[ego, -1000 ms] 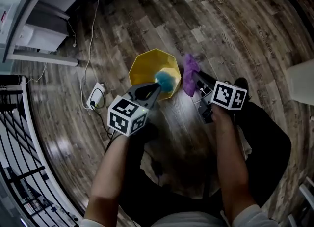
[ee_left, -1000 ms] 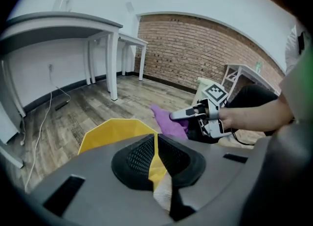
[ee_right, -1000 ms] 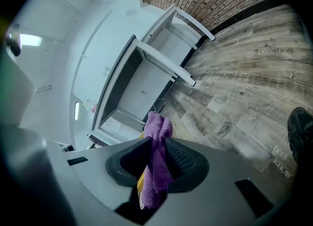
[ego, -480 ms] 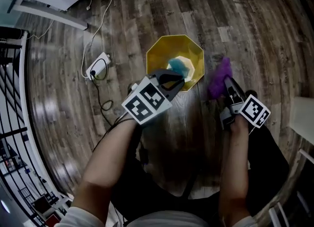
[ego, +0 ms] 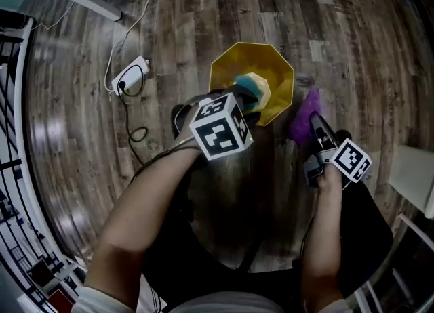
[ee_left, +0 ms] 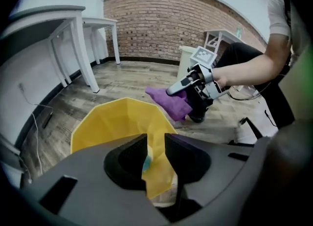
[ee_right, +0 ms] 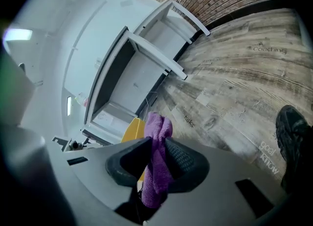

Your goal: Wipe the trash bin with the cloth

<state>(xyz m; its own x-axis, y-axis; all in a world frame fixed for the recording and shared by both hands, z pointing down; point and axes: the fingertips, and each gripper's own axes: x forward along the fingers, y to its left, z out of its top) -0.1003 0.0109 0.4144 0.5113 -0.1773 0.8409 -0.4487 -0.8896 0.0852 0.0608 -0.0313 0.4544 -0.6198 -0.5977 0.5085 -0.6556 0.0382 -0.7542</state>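
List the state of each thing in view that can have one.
trash bin: upright, open at the top.
cloth: bunched, held beside the bin.
teal thing: at the left gripper's tips over the bin's mouth, not pinched.
left gripper: jaws apart, have just been opening; the teal thing shows in the gap.
right gripper: shut on the cloth.

Office-like room: brick wall (ee_left: 181,24), white tables (ee_left: 83,54), wood-plank floor (ego: 203,20).

Grey wood-plank floor (ego: 81,122) runs to a red brick wall (ee_left: 161,24), white tables (ee_left: 83,44) alongside.
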